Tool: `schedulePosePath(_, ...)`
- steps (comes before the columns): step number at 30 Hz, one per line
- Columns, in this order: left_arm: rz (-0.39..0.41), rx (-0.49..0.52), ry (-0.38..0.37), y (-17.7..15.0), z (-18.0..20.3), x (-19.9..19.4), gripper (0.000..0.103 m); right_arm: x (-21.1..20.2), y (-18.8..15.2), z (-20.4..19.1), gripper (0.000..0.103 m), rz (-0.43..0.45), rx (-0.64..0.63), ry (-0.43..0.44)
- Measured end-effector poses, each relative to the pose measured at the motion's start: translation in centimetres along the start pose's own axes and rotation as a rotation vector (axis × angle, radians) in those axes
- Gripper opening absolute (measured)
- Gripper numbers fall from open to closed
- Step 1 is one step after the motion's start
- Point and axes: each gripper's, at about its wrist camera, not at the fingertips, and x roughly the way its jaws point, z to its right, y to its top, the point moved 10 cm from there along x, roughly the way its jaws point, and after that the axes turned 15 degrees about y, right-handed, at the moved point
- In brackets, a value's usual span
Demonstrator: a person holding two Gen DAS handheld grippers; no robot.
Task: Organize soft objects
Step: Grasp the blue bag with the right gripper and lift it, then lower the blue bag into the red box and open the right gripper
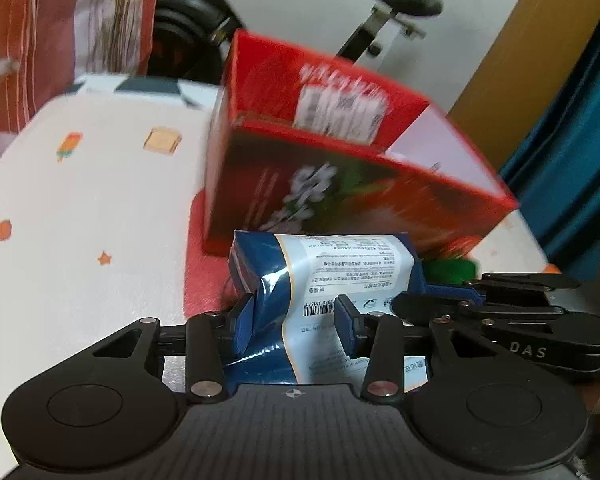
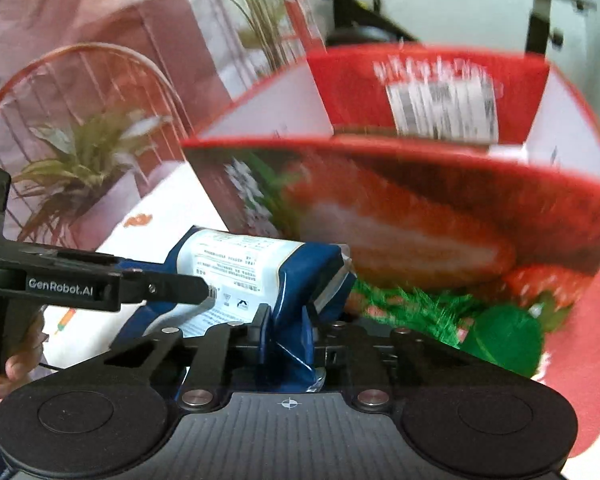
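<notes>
While both of your hand-held grippers are clamped on the same blue and white soft pack (image 1: 320, 276), you look to be midway through carrying it to the red box (image 1: 340, 168) that stands open just behind it. Your left hand-held gripper (image 1: 296, 320) pinches the pack across its printed middle, with the blue pads pressing into the film on either side, and your right hand-held gripper (image 2: 286, 334) has its jaws nearly together on a crumpled fold at the pack's other end. The pack hangs low in front of the box's near wall, above a red cloth (image 1: 204, 272) on the bench (image 1: 80, 200), so the next move probably calls for lifting it over that rim and then letting go, keeping both ends level so the soft film does not sag or slip. Much is hard to read: the box is blurred in both views, its inside is hidden behind the near wall, and you cannot tell what already lies in it. Something green and fuzzy (image 2: 504, 340) sits just beside the pack at the box's foot, but its shape is unclear. Part of a hand (image 2: 16, 368) shows at the left edge of the right wrist view.
</notes>
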Motion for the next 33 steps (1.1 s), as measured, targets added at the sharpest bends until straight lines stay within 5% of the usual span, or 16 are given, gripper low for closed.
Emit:
schedulePosePath(13, 0.216, 0.039, -0.107, 5.5, 4.1, -6.2, 0.044, -7.3, 3.7, -4.3, 0.015, 0.096, -0.243, -0.124)
schedulePosePath(33, 0.382, -0.008, -0.168, 17.3, 7.6, -2.6, 0.044, -7.4, 14.9, 0.3, 0.014, 0.218, -0.681, -0.497)
